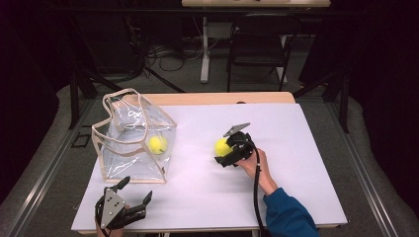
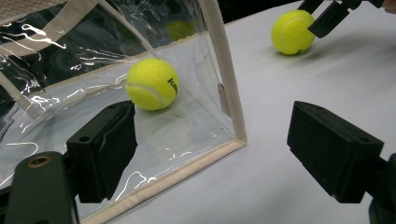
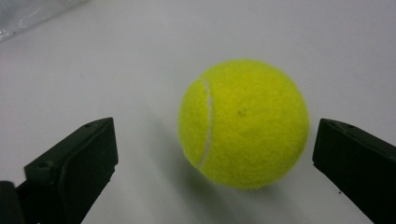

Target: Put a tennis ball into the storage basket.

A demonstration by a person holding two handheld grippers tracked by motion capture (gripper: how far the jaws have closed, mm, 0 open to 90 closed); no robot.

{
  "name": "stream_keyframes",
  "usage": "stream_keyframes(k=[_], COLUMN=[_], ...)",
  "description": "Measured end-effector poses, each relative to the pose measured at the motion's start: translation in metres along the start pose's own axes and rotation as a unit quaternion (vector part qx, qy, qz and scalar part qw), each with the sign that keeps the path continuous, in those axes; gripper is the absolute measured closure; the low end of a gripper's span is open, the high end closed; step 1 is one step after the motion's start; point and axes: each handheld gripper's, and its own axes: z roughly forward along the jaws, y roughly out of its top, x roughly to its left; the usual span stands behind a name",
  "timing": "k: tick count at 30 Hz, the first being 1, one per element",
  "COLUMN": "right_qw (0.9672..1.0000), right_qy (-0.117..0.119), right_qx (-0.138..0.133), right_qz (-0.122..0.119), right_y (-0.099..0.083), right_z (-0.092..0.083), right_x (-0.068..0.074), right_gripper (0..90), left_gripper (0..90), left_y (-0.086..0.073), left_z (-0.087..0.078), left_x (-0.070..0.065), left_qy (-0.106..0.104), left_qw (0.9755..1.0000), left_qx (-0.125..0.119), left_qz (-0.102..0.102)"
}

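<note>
Reaching across the white desk (image 1: 207,192), the right hand-held gripper (image 1: 228,151) has its jaws spread wide around a loose tennis ball (image 1: 222,147) without touching it; its own view shows the ball (image 3: 243,122) resting on the desk between the two black pads, nearer the right pad, with a gap on each side. Nothing is gripped yet, so the step in hand looks like the approach before a pick. The next move calls for easing forward a little so the ball sits centred, then closing evenly, since a lopsided squeeze could send the ball rolling away.

At the near left corner, the left hand-held gripper (image 1: 134,190) is also wide open and holds nothing. It points at the clear bag (image 1: 133,143) with beige trim, just in front of it, where a second tennis ball (image 1: 157,144) already lies. The bag seems the likely destination, its top opening well apart from the loose ball.
</note>
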Motion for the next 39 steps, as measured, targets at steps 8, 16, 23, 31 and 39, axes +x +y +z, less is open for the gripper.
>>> stream_keyframes(k=[8, 16, 23, 31, 39], right_qw=[0.9999, 0.9998, 0.9995, 0.9995, 0.9997], right_qy=[-0.007, -0.009, -0.018, -0.020, -0.019], right_qx=[-0.005, -0.003, 0.005, 0.000, -0.002], right_qz=[0.012, 0.019, 0.024, 0.025, 0.018], right_y=[-0.001, -0.001, -0.001, -0.002, -0.001], right_z=[0.005, 0.012, 0.015, 0.015, 0.014], right_x=[-0.005, -0.007, -0.008, -0.009, -0.007], right_gripper=[0.0, 9.0, 21.0, 25.4, 25.9], left_gripper=[16.0, 16.0, 16.0, 16.0, 16.0], left_y=[0.000, 0.000, 0.000, 0.000, -0.001], left_z=[0.001, 0.001, 0.000, 0.001, 0.001], left_x=[0.000, 0.000, 0.000, 0.000, 0.000], left_qy=[-0.002, -0.002, 0.000, -0.001, -0.002], left_qw=[1.0000, 1.0000, 1.0000, 1.0000, 1.0000], left_qx=[-0.001, -0.001, -0.001, -0.001, -0.001], left_qz=[-0.003, -0.003, -0.001, -0.002, -0.002])
